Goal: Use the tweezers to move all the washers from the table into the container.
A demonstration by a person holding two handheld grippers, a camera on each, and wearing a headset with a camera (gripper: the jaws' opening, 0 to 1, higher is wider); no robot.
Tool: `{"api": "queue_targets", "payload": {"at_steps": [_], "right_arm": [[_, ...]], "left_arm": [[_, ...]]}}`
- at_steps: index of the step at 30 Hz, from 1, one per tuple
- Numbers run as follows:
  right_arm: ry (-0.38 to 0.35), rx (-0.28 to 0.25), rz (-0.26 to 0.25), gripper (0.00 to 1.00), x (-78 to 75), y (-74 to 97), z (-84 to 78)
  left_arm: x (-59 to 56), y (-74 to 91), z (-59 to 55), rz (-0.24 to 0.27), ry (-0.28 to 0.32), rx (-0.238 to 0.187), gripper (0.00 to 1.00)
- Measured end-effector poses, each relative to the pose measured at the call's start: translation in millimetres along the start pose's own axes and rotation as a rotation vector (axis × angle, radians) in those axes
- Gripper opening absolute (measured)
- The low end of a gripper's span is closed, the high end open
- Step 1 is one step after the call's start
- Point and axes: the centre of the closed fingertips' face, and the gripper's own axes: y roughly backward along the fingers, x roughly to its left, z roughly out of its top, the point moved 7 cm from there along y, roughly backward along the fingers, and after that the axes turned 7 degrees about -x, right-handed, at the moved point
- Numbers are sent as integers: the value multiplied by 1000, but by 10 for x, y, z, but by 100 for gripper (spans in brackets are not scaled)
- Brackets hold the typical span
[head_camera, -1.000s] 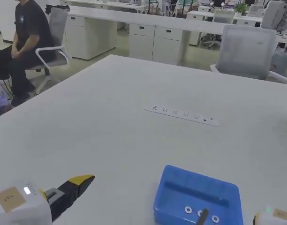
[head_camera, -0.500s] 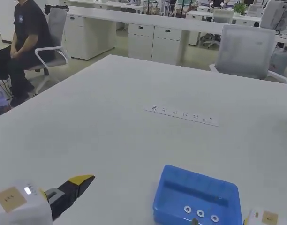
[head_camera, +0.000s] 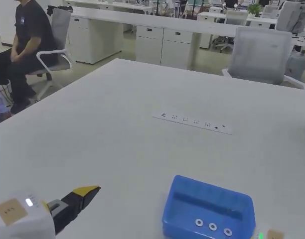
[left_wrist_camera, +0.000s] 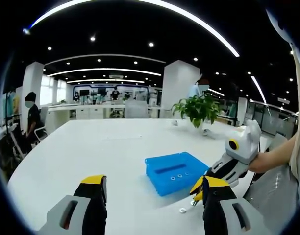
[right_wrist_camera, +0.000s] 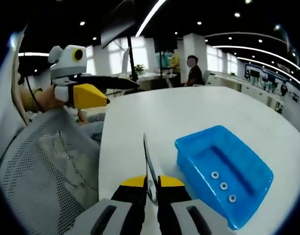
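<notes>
three washers [head_camera: 213,226] in blue container [head_camera: 212,188] near table [head_camera: 117,149] edge; left tool [left_wrist_camera: 154,182] released, right tool [right_wrist_camera: 152,183] clenched on tweezers [right_wrist_camera: 147,156]

Head view dim, grayish, flat; chair [head_camera: 262,52] at 2 o'clock soft. Gripper views brighter, ceiling lights [left_wrist_camera: 93,38] at 12 o'clock, fisheye bending at edges; table [left_wrist_camera: 115,147] evenly lit, shadows faint.

Your right gripper [right_wrist_camera: 150,185] pulled back toward you, slid down to bottom edge of head view, just a corner left poking in. Tweezers [right_wrist_camera: 148,161] tip came out of blue container [head_camera: 187,196], was sitting right by washers [head_camera: 213,227] a second ago. All three washers uncovered now.
</notes>
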Motion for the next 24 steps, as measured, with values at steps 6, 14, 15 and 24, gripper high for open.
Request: {"api": "queue_targets", "payload": {"at_steps": [6, 14, 15, 24], "right_arm": [[24, 9, -7, 3, -20, -13, 11], [-204, -108, -21, 3, -114, 73, 83], [-216, -120, -26, 3, -136, 97, 101], [-321, -200, -44, 3, -240, 207, 208]], "left_arm": [[-3, -2, 0, -2, -1, 0, 81], [-3, -2, 9, 0, 1, -4, 81], [-3, -2, 9, 1, 2, -4, 81], [-9, -1, 10, -3, 1, -4, 81]]}}
